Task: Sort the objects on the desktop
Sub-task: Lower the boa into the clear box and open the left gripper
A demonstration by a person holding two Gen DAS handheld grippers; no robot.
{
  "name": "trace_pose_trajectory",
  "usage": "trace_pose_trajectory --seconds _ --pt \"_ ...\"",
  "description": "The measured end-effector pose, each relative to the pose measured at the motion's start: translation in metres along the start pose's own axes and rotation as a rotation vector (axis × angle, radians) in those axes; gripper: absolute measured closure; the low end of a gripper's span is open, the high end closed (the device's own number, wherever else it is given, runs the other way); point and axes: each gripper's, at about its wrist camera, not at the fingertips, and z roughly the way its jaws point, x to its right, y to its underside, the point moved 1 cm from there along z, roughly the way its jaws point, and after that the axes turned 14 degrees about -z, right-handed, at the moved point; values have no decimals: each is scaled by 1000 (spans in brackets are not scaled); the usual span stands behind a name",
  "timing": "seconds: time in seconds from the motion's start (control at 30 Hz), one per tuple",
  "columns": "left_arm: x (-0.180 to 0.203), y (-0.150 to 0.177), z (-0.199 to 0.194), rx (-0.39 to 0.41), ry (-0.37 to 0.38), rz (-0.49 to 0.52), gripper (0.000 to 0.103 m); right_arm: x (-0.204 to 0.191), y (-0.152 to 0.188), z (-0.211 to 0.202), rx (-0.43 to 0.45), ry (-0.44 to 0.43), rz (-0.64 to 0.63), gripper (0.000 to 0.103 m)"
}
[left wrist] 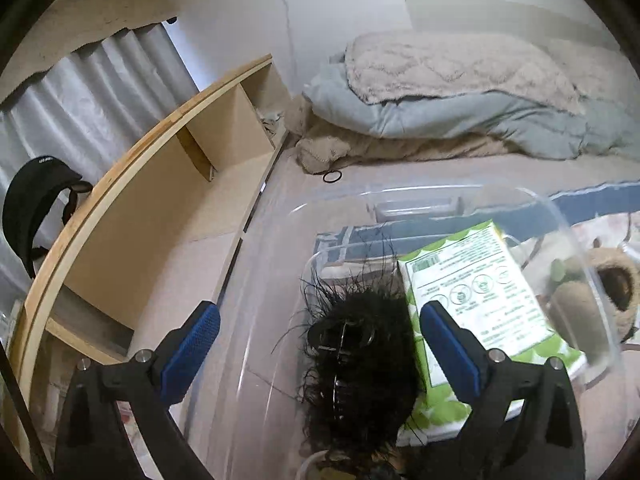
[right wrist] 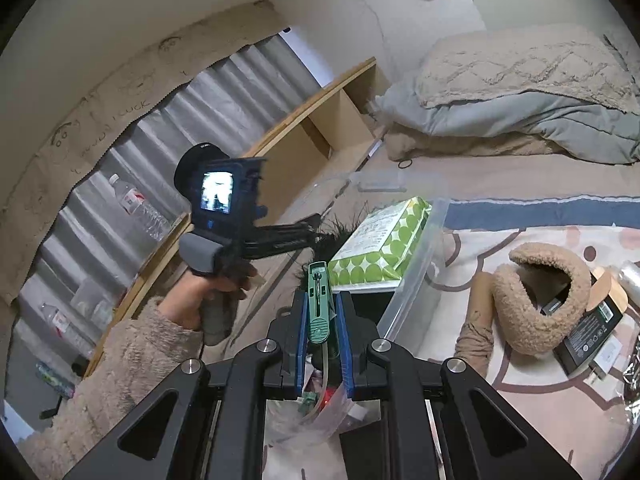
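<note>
My left gripper [left wrist: 320, 312] stands open wide over a clear plastic bin [left wrist: 560, 208]. Between its blue pads [left wrist: 192, 344], untouched by them, a black feathery hair claw [left wrist: 360, 364] lies in the bin. Beside the claw, on the right, rests a green-and-white tissue pack [left wrist: 480, 300]. In the right wrist view, my right gripper [right wrist: 322, 298] is shut on a slim green plastic piece [right wrist: 318, 276] that sticks up past its fingertips. Ahead are the bin's wall [right wrist: 420, 280], the tissue pack [right wrist: 380, 244] and the black claw [right wrist: 332, 236]. A hand [right wrist: 200, 300] in a fuzzy sleeve holds the left gripper there.
A fuzzy brown slipper [right wrist: 540, 292] and a black box [right wrist: 588, 328] lie right of the bin on the patterned bedcover. Folded blankets [left wrist: 460, 92] and a black hair tie [left wrist: 332, 176] lie beyond. A wooden shelf [left wrist: 160, 208] runs along the left, with a water bottle [right wrist: 136, 204] by it.
</note>
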Motion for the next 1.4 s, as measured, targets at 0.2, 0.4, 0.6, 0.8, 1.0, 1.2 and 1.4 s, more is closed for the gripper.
trace_pose_trajectory --seconds 0.2,0.4,0.6,0.8,1.0,1.2,1.4 --pt "-20 12 -37 36 92 -73 2 -5 4 10 -28 -6 -9 88" --pt "-47 32 -85 115 177 -161 2 -15 7 23 -63 -16 -35 88" --pt "-68 54 -119 180 230 -277 2 -31 18 46 -133 -39 -70 88" --pt "-70 72 -136 212 242 -347 0 -47 32 77 -220 -53 -114 88" --pt "-72 93 -151 242 230 -386 0 -59 49 106 -318 -67 -147 88" --pt "-71 108 -157 239 219 -374 0 -66 54 120 -353 -98 -141 88" --pt "-87 112 -168 273 175 -412 0 -82 40 125 -319 -117 -168 88"
